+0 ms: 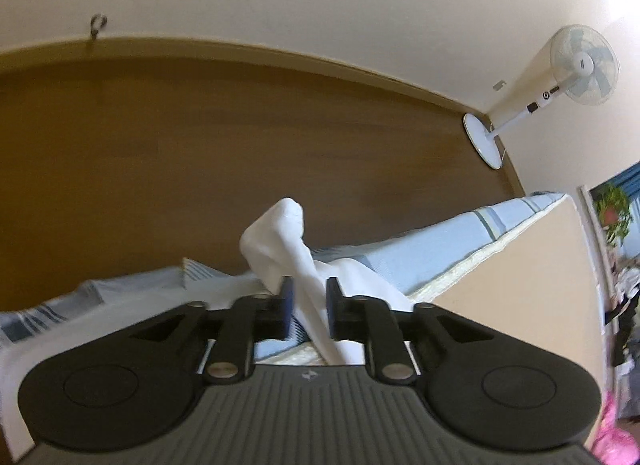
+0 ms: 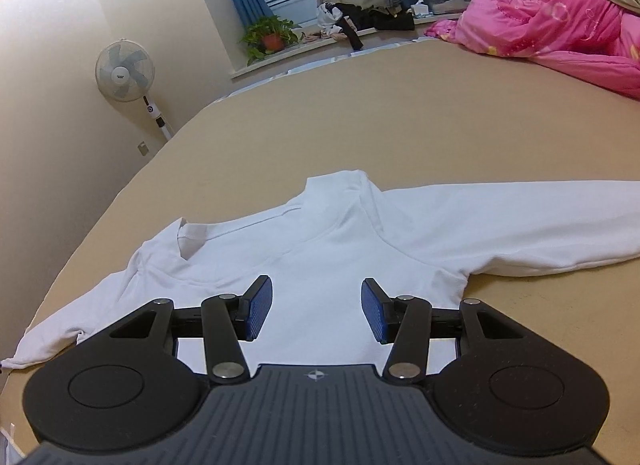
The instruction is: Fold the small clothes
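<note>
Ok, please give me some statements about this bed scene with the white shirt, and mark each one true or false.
1. White cloth passes between the left gripper's pads. True.
2. The right gripper is shut on the white shirt. False: its jaws stand open above the shirt, holding nothing.
3. A pink quilt lies at the far side of the bed. True.
4. The standing fan is black. False: it is white.

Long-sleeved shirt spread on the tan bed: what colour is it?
Plain white, no print; the long-sleeved shirt shows best in the right wrist view.
</note>
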`<move>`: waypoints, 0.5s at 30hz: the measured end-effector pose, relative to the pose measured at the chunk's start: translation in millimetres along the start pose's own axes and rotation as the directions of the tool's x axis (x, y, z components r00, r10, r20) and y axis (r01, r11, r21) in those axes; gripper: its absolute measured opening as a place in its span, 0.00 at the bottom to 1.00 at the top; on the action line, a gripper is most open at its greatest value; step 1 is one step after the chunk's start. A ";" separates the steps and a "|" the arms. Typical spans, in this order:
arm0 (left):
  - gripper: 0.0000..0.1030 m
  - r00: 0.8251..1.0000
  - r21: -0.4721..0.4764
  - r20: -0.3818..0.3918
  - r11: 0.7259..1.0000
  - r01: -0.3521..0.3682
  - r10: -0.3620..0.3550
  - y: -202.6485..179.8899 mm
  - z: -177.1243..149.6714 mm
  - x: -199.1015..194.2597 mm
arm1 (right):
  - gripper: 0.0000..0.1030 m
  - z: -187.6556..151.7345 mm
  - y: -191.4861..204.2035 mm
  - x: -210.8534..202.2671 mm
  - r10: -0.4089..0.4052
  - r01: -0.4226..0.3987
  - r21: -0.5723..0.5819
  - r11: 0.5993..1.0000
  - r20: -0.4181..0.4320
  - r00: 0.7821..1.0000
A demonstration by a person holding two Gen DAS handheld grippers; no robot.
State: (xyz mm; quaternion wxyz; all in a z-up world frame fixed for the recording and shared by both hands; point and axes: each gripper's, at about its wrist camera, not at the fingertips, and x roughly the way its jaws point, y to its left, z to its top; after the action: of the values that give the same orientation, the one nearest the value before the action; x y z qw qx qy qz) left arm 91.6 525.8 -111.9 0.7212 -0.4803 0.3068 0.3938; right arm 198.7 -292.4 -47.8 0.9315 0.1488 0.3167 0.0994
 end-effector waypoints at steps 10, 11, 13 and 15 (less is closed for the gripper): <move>0.35 1.000 -0.030 -0.012 0.999 0.017 -0.017 -10.2 5.9 10.1 | 0.50 -4.8 1.7 6.6 0.002 -0.002 0.008 1.000 -0.029 1.000; 0.28 0.999 -0.032 -0.032 0.999 -0.008 0.007 -9.5 5.7 14.4 | 0.50 -5.0 3.4 7.6 0.003 -0.003 0.001 1.000 -0.030 1.000; 0.03 0.998 -0.041 -0.036 0.998 -0.045 0.044 -8.3 5.0 21.9 | 0.50 -5.7 6.9 10.0 0.009 -0.009 -0.009 1.000 -0.035 0.999; 0.03 0.999 -0.015 0.018 0.999 -0.037 0.038 -13.0 3.7 7.5 | 0.50 -6.7 8.9 12.8 0.011 -0.012 -0.013 1.000 -0.047 0.999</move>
State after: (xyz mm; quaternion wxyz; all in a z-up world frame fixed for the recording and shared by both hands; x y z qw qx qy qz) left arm 106.8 528.4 -110.9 0.7128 -0.4763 0.3061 0.4139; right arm 203.7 -279.0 -57.0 0.9242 0.1419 0.3370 0.1105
